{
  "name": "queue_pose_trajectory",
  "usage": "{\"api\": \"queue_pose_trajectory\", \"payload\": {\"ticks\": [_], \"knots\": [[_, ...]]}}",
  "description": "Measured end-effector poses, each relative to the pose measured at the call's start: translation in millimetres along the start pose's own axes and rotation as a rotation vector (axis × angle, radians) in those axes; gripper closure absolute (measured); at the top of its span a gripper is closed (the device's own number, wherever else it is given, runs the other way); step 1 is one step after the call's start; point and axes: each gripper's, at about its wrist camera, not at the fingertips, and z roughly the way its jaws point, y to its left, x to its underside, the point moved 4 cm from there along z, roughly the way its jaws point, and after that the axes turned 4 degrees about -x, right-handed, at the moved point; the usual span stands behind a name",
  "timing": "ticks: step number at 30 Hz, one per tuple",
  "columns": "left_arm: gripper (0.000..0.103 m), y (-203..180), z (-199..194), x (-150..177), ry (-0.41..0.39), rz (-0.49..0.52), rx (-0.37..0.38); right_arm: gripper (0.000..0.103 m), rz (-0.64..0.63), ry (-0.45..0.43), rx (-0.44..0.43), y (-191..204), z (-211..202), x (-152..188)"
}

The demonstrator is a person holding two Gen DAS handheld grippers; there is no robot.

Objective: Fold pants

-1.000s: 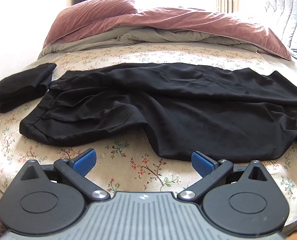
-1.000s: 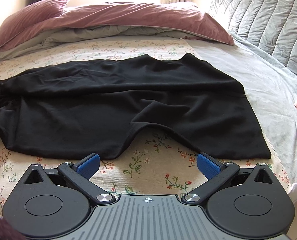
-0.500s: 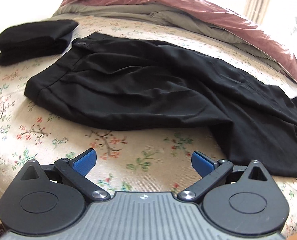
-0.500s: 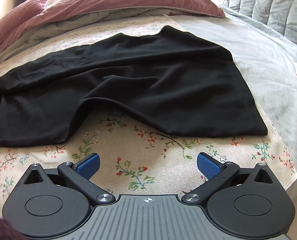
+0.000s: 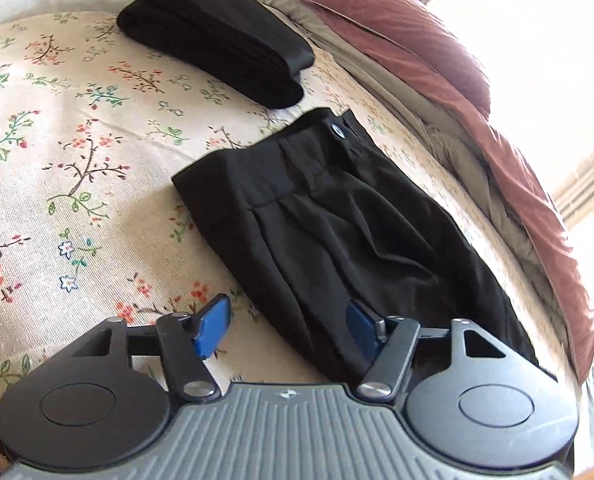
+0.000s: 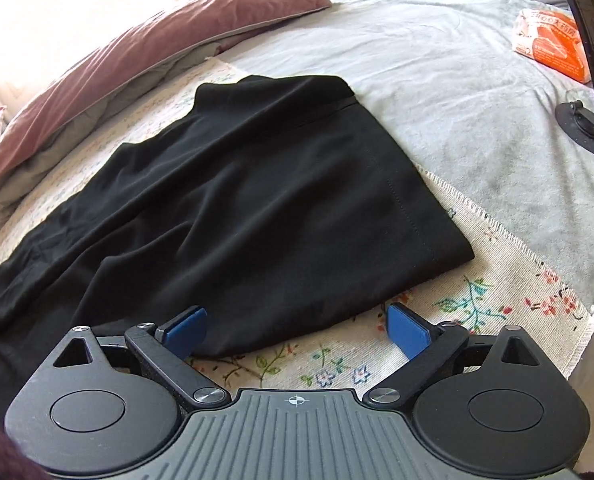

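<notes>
Black pants lie spread flat on a floral sheet on the bed. The left wrist view shows their waistband end (image 5: 297, 184) with a metal button (image 5: 339, 131). My left gripper (image 5: 289, 328) is open, low over the near edge of the waist, its right pad over the cloth. The right wrist view shows the leg-hem end (image 6: 265, 200). My right gripper (image 6: 301, 330) is open, straddling the near edge of the leg close to the hem corner. Neither holds anything.
A folded black garment (image 5: 217, 32) lies beyond the waistband. A mauve duvet (image 5: 477, 100) is bunched along the far side. On the grey blanket (image 6: 457, 60) to the right sit an orange packet (image 6: 549, 44) and a dark stand-mounted device (image 6: 593, 72). The bed's edge is near me.
Both grippers have moved outward and down: the left to the waistband end, the right to the hem end. Both stay open. The pants have not moved.
</notes>
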Motion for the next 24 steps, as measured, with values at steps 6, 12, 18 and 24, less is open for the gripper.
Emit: {"api": "queue_pose_trajectory", "payload": {"ticks": [6, 12, 18, 24], "knots": [[0.089, 16.1, 6.2, -12.2, -0.036, -0.051, -0.045, 0.081, -0.056, -0.106, 0.173, -14.2, 7.4, -16.2], [0.092, 10.7, -10.1, -21.2, -0.101, 0.056, -0.118, 0.103, -0.154, -0.137, 0.258, -17.4, -1.7, -26.4], [0.092, 12.4, -32.7, -40.3, -0.155, 0.116, -0.215, 0.103, -0.195, -0.157, 0.295, -27.2, -20.3, -43.3], [0.092, 15.5, -49.5, -50.7, -0.156, 0.182, -0.263, 0.103, -0.207, -0.127, 0.318, -38.3, -29.5, -53.4]]}}
